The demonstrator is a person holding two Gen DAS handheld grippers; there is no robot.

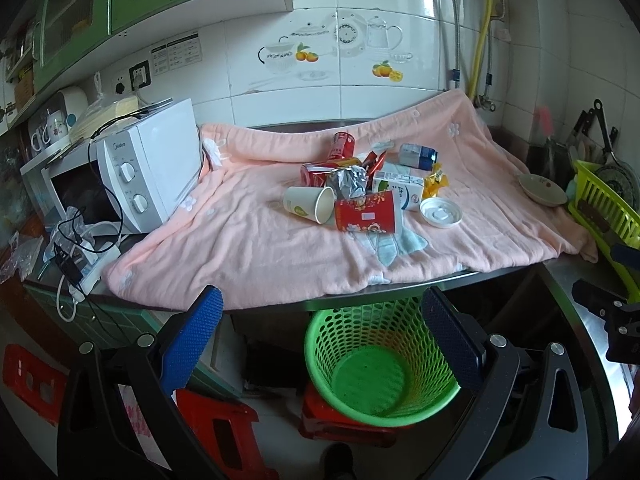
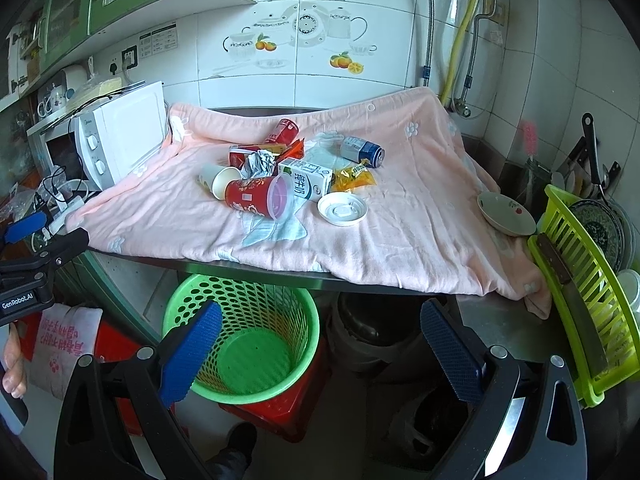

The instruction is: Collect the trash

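A pile of trash lies on a pink towel (image 1: 248, 240) (image 2: 400, 232): a paper cup (image 1: 310, 203) (image 2: 218, 182), a red cup (image 1: 368, 213) (image 2: 256, 198), a milk carton (image 1: 400, 188) (image 2: 306, 178), crumpled foil (image 1: 347, 183) (image 2: 260, 162), red cans (image 1: 342, 145) (image 2: 285, 131), a blue can (image 1: 418, 155) (image 2: 362, 150), a yellow wrapper (image 1: 435, 180) (image 2: 354, 178) and a white lid (image 1: 440, 212) (image 2: 342, 208). A green mesh basket (image 1: 380, 360) (image 2: 244, 340) stands empty below the counter edge. My left gripper (image 1: 320, 340) and right gripper (image 2: 320, 352) are both open and empty, held in front of the counter.
A white microwave (image 1: 148, 168) (image 2: 116, 136) stands at the left with cables and a power strip (image 1: 84, 264). A ceramic bowl (image 1: 542, 189) (image 2: 506, 214) and a green dish rack (image 1: 608, 208) (image 2: 580, 280) with a knife are at the right. Red stools (image 1: 224, 424) (image 2: 280, 412) stand on the floor.
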